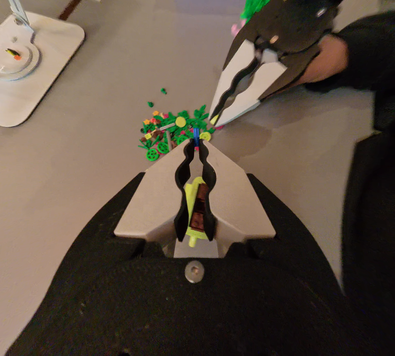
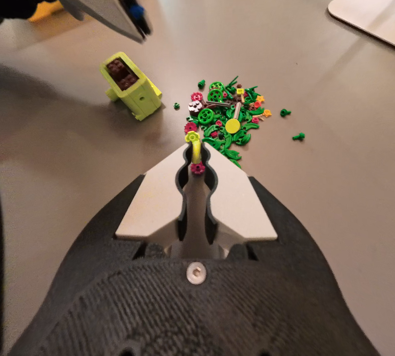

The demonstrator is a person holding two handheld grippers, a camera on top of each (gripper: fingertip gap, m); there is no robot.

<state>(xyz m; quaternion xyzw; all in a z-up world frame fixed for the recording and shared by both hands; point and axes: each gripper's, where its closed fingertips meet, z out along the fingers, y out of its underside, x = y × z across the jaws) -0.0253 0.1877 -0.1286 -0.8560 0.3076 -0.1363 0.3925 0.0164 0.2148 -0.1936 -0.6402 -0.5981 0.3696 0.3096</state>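
Both tools match: the left gripper (image 1: pixel 196 142) and the right gripper (image 2: pixel 196 144) each have a broad black body of ribbed, printed-looking plastic, a silver screw (image 2: pixel 196 273) set centrally, and two pale grey wedge fingers (image 1: pixel 154 202) lined with wavy black pads (image 1: pixel 181 176). The person's sleeve (image 1: pixel 372 50) is black.

Dim, warm indoor light. Soft shadows and faint sheen lie on the grey surface (image 1: pixel 119 93). Wide-angle bending curves the edges; far corners and the other gripper (image 2: pixel 141 33) are blurred.
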